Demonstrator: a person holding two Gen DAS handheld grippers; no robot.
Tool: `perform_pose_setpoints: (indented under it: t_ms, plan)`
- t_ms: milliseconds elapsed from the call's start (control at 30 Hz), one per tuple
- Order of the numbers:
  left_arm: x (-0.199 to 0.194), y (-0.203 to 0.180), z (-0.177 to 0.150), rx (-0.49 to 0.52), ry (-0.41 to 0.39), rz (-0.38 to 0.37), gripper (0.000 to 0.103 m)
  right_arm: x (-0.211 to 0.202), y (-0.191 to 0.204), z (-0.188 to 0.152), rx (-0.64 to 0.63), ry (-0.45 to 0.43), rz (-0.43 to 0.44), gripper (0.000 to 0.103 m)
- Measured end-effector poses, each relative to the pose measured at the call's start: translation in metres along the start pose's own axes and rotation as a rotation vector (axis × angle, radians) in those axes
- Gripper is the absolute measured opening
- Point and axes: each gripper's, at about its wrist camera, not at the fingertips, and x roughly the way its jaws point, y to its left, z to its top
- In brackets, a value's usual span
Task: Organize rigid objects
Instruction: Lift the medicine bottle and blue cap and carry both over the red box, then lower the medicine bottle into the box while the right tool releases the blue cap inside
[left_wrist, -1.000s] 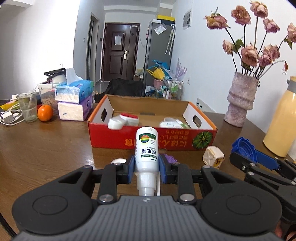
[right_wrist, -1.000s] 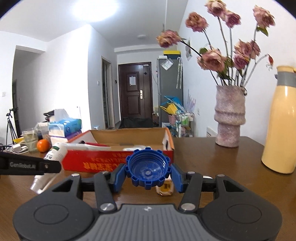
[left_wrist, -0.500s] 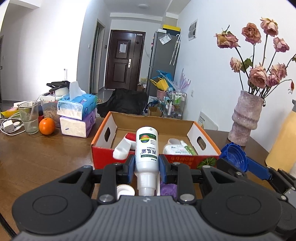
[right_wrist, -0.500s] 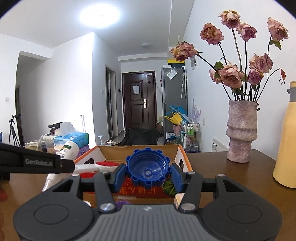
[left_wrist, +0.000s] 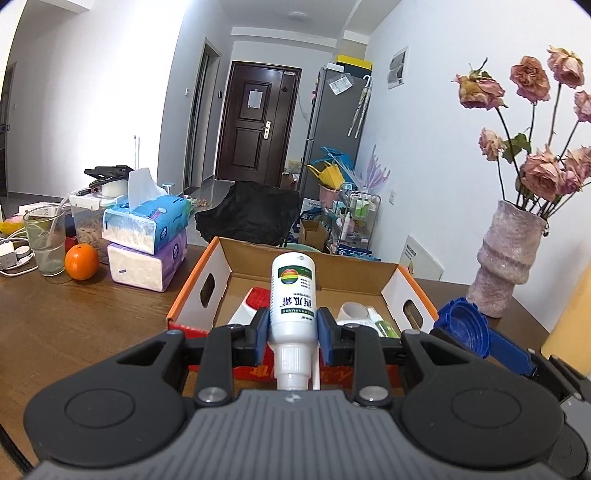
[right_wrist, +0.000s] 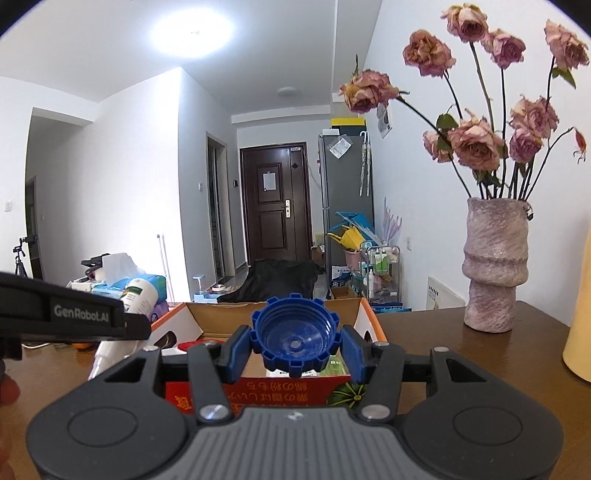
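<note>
A: Where's the bottle (left_wrist: 293, 295)?

B: Pinched in the left gripper (left_wrist: 293, 334), cap end toward the camera, hanging above the near wall of the box (left_wrist: 391, 291). The right gripper (right_wrist: 294, 347) pinches the blue cap (right_wrist: 294, 338), open side facing back, just right of the left one and also at the box's near edge

A: How should the drop go?

B: I'd carry both further forward past the wall, lower them into bare floor beyond the red-topped item (left_wrist: 255, 301) and the white tube (left_wrist: 356, 312), then spread the jaws low so nothing bounces; stagger the releases, since the grippers sit close
</note>
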Motion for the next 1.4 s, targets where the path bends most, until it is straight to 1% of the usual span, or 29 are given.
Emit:
perform_pose_setpoints:
  t_ms: [533, 1033, 1400]
  plan:
    - [0.056, -0.018, 0.011, -0.002, 0.025, 0.013, 0.028, 0.054, -0.013, 0.008, -0.010, 0.022, 0.002, 0.051]
    - [0.105, -0.020, 0.024, 0.006, 0.038, 0.045, 0.028, 0.103, -0.020, 0.015, -0.043, 0.036, 0.001, 0.051]
    - [0.133, -0.018, 0.029, 0.022, 0.061, 0.071, 0.028, 0.129, -0.017, 0.016, -0.072, 0.063, -0.006, 0.051]
